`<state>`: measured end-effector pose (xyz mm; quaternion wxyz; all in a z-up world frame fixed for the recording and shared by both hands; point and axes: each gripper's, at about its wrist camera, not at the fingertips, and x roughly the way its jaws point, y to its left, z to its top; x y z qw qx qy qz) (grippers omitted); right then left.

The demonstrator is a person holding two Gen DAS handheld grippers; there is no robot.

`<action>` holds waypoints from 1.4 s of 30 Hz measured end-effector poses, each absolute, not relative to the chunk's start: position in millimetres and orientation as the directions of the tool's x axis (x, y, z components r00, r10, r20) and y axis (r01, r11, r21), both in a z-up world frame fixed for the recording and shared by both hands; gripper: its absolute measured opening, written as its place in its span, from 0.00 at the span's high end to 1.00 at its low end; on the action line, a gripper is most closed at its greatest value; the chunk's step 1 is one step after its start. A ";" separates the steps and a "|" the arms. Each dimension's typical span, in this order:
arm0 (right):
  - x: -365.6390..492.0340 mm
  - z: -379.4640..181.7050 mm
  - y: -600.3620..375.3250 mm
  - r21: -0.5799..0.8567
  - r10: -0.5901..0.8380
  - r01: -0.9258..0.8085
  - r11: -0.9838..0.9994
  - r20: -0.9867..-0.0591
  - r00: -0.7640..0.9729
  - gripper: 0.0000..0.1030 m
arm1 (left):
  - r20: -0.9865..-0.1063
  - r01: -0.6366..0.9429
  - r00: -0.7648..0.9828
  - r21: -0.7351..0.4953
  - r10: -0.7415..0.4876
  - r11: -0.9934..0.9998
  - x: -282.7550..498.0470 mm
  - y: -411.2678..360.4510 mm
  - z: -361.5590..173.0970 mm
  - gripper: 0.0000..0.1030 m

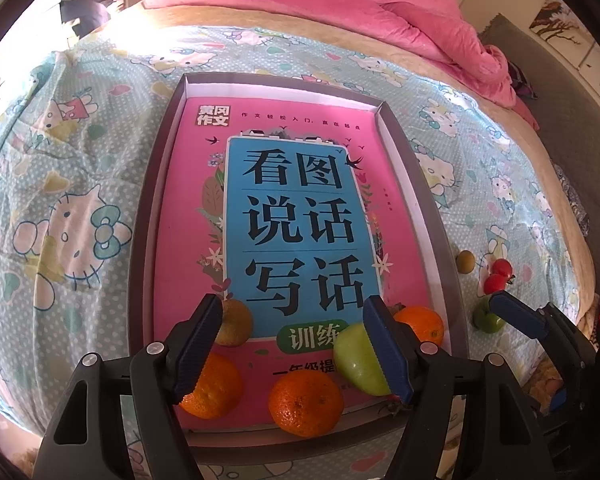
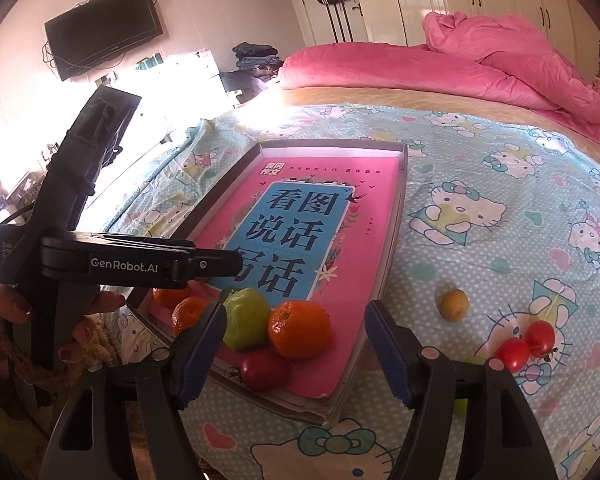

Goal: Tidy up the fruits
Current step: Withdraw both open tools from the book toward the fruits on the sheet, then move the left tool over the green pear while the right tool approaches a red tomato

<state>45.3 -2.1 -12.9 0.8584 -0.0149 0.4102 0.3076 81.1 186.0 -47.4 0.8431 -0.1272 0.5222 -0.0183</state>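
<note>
A shallow grey box point(image 1: 156, 168) point(image 2: 396, 216) lined with a pink book lies on the bed. At its near end lie oranges point(image 1: 306, 402) point(image 2: 299, 329), a green apple point(image 1: 358, 356) point(image 2: 246, 318), a brownish fruit point(image 1: 234, 322) and a red fruit point(image 2: 263, 370). My left gripper point(image 1: 296, 348) is open above these fruits, empty. My right gripper point(image 2: 296, 356) is open over the box's near corner, empty. On the sheet to the right lie a small yellow fruit point(image 1: 466, 261) point(image 2: 454, 305), two red tomatoes point(image 1: 498, 276) point(image 2: 526, 346) and a green fruit point(image 1: 488, 320).
A pink quilt point(image 1: 400, 12) point(image 2: 500, 68) is heaped at the far end of the bed. The Hello Kitty sheet point(image 1: 80, 200) point(image 2: 500, 200) spreads around the box. A TV point(image 2: 104, 32) hangs on the far wall, wardrobes at the back right.
</note>
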 end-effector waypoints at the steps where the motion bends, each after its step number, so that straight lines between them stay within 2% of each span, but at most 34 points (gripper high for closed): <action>1: 45.3 -11.9 -3.7 0.227 0.515 -0.538 0.812 -0.711 0.478 0.30 | -0.874 -0.099 0.457 -0.234 -0.164 0.967 80.4 185.3 -46.1 0.28; 6: 46.9 -5.8 -12.7 0.233 0.513 -0.522 0.820 -0.702 0.493 0.30 | -0.859 -0.085 0.486 -0.229 -0.161 0.970 77.3 180.7 -37.9 0.28; 11: 47.9 1.4 -26.3 0.221 0.494 -0.495 0.840 -0.689 0.531 0.29 | -0.835 -0.062 0.508 -0.278 -0.209 0.959 72.9 172.0 -31.0 0.27; 16: 49.6 8.9 -47.1 0.217 0.470 -0.456 0.863 -0.677 0.567 0.23 | -0.834 -0.030 0.505 -0.273 -0.221 0.962 70.0 157.6 -28.0 0.27; 31: 61.2 31.6 -101.4 0.227 0.405 -0.343 0.911 -0.638 0.655 0.23 | -0.820 0.019 0.511 -0.290 -0.258 0.957 64.9 135.1 -19.3 0.27; 42: 69.6 36.7 -138.8 0.222 0.337 -0.255 0.941 -0.647 0.684 0.23 | -0.814 0.066 0.515 -0.277 -0.270 0.959 61.6 114.8 -13.6 0.27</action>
